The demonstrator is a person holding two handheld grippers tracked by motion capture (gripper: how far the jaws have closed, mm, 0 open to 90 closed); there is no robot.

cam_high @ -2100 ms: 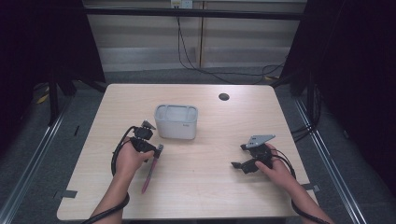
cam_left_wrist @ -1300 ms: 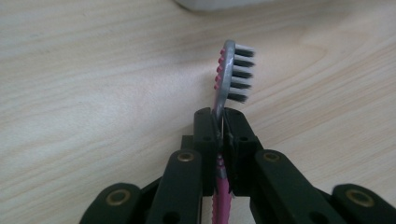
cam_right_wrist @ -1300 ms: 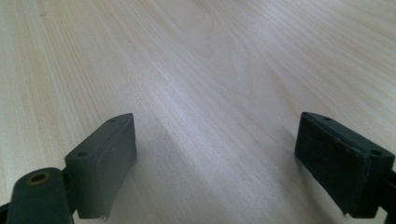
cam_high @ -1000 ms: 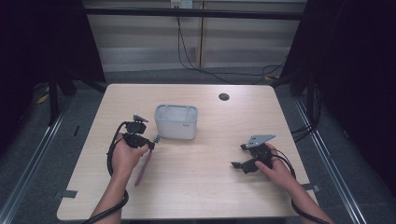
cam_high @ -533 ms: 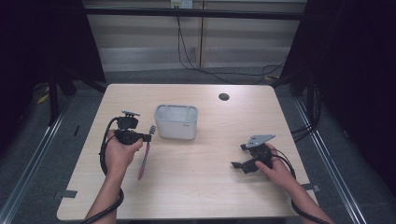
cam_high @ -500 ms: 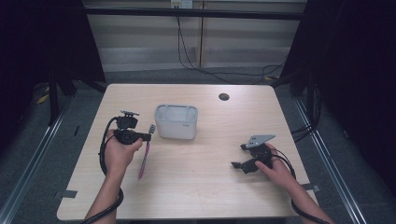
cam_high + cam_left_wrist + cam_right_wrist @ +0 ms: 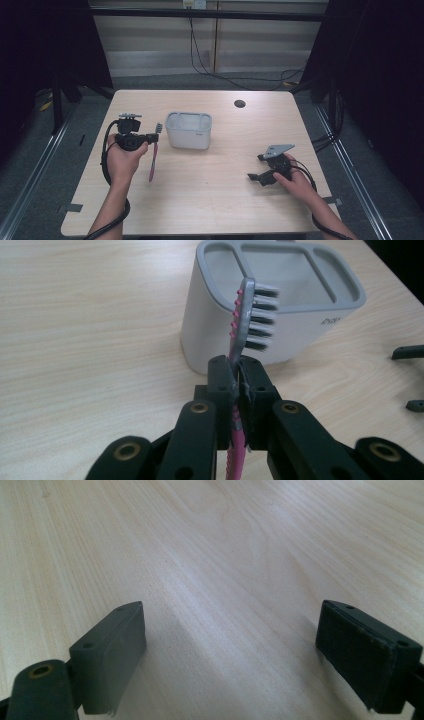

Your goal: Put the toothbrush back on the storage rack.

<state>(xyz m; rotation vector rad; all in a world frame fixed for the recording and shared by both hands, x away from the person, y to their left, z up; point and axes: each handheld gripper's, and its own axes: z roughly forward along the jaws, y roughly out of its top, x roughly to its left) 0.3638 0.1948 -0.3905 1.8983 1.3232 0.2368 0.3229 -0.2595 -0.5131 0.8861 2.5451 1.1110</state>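
My left gripper (image 7: 149, 136) (image 7: 237, 385) is shut on the neck of a pink toothbrush (image 7: 154, 152) (image 7: 246, 320). The brush hangs above the table, bristle head up near the left side of a grey-white holder (image 7: 188, 130) (image 7: 280, 305) with several open compartments. In the left gripper view the head stands in front of the holder's near left corner. My right gripper (image 7: 257, 167) (image 7: 235, 655) rests low over bare table at the right, jaws wide open with nothing between them.
The pale wooden table (image 7: 210, 200) has a small dark round hole (image 7: 239, 103) near its far edge. Cables trail from both grippers. Dark floor and metal rails surround the table.
My left gripper lifted the toothbrush off the table and swung it upright, moving left and then toward the holder. The right gripper stayed still and open.
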